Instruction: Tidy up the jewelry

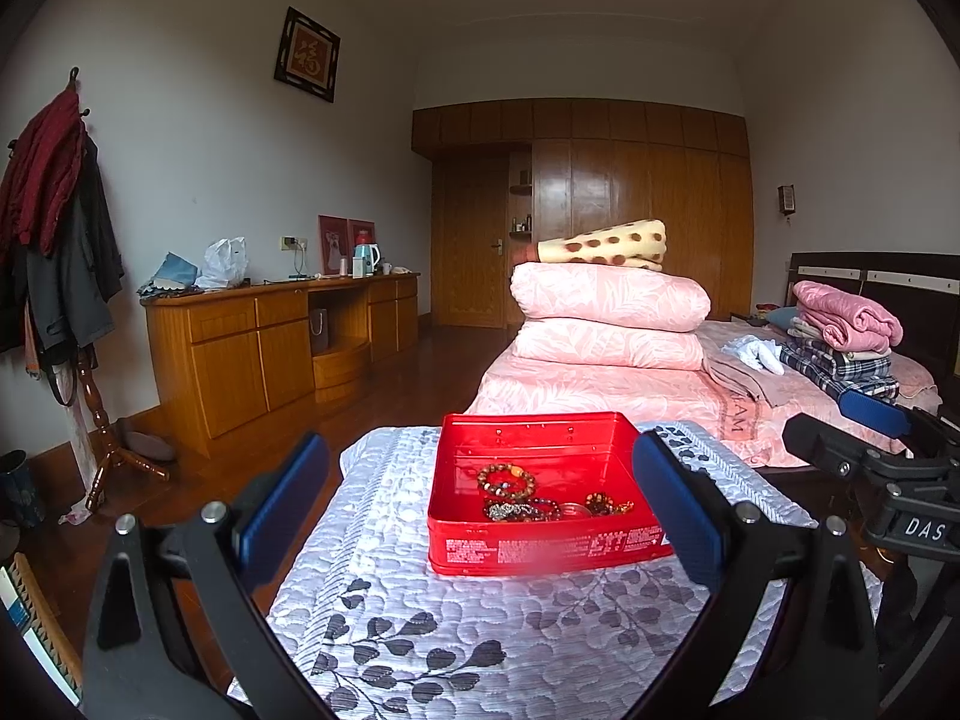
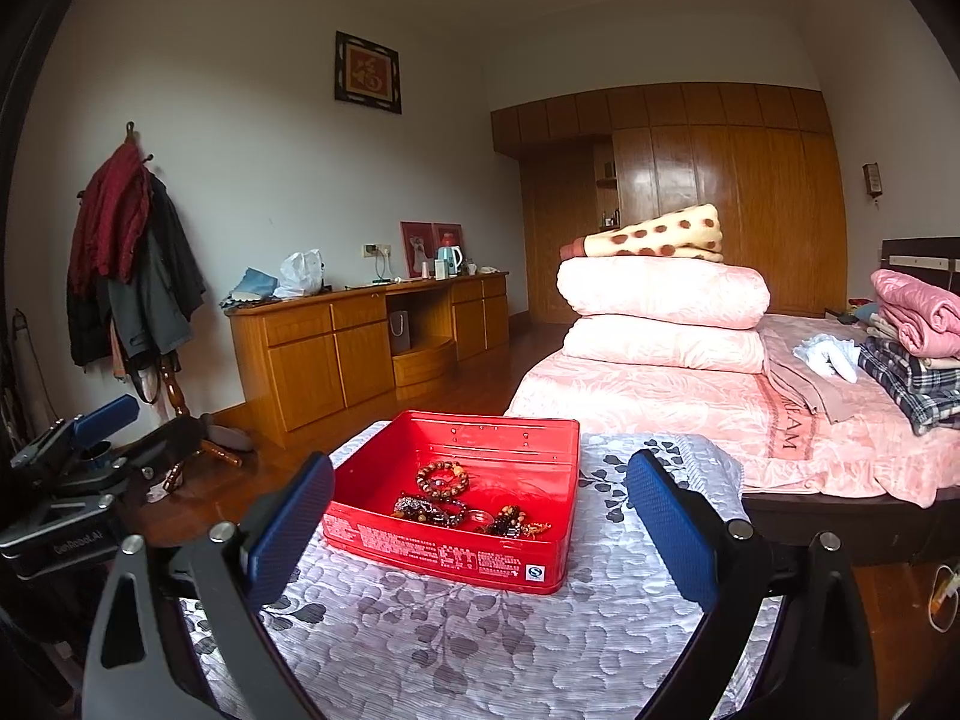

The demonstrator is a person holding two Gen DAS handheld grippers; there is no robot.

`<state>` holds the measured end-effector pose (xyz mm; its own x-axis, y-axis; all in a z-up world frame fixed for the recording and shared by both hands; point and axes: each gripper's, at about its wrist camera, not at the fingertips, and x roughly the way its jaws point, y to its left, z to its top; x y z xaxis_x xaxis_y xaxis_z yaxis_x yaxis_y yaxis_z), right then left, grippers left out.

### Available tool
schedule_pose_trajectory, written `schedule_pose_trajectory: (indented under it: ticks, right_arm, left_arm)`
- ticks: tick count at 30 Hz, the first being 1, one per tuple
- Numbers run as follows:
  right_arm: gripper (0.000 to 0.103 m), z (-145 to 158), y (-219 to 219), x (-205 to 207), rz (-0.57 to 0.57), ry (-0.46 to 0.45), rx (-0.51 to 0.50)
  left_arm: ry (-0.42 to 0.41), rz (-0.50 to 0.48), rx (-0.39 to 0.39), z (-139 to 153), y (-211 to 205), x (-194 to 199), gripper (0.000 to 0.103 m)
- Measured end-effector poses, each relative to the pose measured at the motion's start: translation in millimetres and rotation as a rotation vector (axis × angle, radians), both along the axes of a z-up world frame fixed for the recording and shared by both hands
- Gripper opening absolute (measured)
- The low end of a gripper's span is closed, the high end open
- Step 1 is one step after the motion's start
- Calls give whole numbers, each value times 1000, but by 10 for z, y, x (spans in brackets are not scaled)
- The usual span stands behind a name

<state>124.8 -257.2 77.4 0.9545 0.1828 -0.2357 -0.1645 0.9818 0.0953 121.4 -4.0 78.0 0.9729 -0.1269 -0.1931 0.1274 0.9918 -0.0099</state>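
Red tin (image 1: 543, 543) (bracelets (image 1: 507, 480) inside) sits beyond the wide-apart left gripper (image 1: 480, 504).

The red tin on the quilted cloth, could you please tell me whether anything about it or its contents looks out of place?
The bead bracelets lie heaped and overlapping in the red tin's near half; nothing spilled onto the quilted cloth.

The left hand-held gripper (image 1: 480, 516) and the right hand-held gripper (image 2: 480, 531) hover side by side, level, jaws spread wide, both empty.
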Motion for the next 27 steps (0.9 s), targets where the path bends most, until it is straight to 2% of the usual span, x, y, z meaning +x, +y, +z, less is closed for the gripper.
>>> schedule_pose_trajectory:
  ticks: [27]
  right_arm:
    - [96, -35, 0, 9, -2, -2, -7]
  left_arm:
    - [10, -1, 5, -24, 32, 36, 98]
